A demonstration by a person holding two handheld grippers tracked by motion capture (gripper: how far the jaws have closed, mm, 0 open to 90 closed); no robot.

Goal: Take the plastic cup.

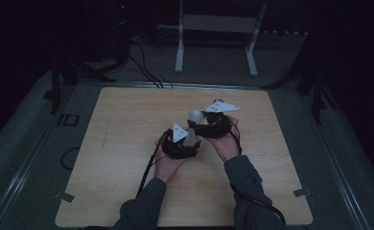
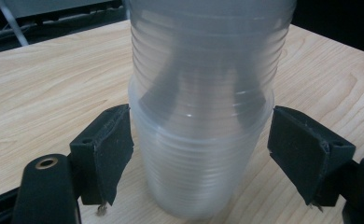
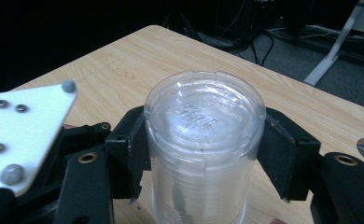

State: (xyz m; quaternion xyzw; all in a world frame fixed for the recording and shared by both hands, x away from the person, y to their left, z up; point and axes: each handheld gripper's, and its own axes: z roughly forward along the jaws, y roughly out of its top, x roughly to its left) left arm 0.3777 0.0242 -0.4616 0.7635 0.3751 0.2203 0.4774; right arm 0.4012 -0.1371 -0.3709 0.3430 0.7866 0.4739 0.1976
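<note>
On the pale wooden worktop [image 1: 127,143], near its middle, stands a stack of clear plastic cups [image 1: 193,129], turned upside down, with fine ribs around the walls and a round flat bottom facing up. The left tongs [image 1: 191,143] are at the lower part of the stack; in the left gripper view the stack of clear plastic cups [image 2: 203,140] stands between the black jaws, the left jaw touching its wall and the right jaw just beside it, so a firm hold I cannot tell. The left hand [image 1: 168,165] lies low with the palm up. The right tongs [image 3: 203,154] clamp the top cup [image 3: 204,121] from both sides. The right hand [image 1: 226,143] holds them a little higher.
</note>
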